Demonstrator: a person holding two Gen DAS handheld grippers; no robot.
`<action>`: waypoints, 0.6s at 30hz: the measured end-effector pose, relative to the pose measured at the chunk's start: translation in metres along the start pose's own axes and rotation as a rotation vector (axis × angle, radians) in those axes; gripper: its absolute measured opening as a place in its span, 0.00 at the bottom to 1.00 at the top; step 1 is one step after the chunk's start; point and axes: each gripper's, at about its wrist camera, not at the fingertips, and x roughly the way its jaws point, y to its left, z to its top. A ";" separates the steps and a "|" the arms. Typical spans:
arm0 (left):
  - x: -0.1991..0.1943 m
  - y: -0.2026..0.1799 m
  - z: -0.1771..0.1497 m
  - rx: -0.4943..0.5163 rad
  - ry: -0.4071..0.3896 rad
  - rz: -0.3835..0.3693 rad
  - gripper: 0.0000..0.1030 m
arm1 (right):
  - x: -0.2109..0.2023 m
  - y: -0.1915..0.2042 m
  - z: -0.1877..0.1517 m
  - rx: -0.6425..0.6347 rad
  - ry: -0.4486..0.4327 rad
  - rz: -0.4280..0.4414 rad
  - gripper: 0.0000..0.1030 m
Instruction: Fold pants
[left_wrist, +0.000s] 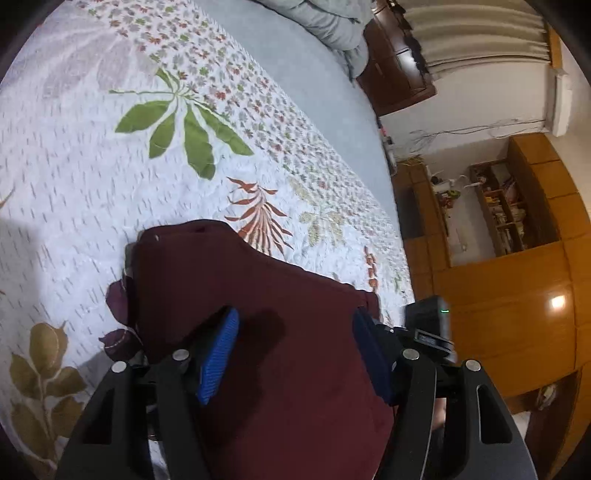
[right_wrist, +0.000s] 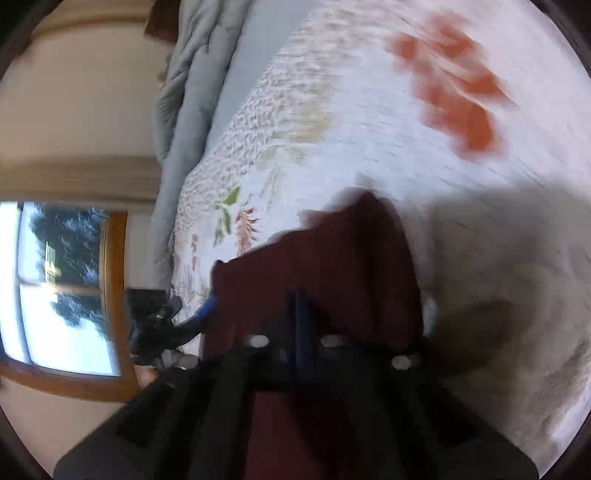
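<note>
Maroon pants on floral bedspread; left gripper wide, right gripper closed.

A bed fills the frame, covered by a white quilt printed with leaves; dark red pants lie folded on it at lower centre, a grey duvet bunched at the top

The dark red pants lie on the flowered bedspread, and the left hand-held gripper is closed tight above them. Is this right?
Not quite. The left wrist view shows the left hand-held gripper open, its blue pads standing apart over the dark red pants. The pants do lie on the flowered bedspread.
</note>
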 end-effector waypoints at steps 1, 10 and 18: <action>-0.002 -0.002 0.000 0.004 -0.004 0.001 0.62 | -0.007 -0.003 -0.001 0.014 -0.001 0.023 0.00; -0.047 -0.062 -0.095 0.242 -0.028 -0.055 0.64 | -0.039 0.076 -0.079 -0.245 0.054 0.143 0.50; -0.027 -0.009 -0.129 0.062 -0.055 -0.208 0.63 | -0.032 0.001 -0.096 -0.119 0.062 0.144 0.00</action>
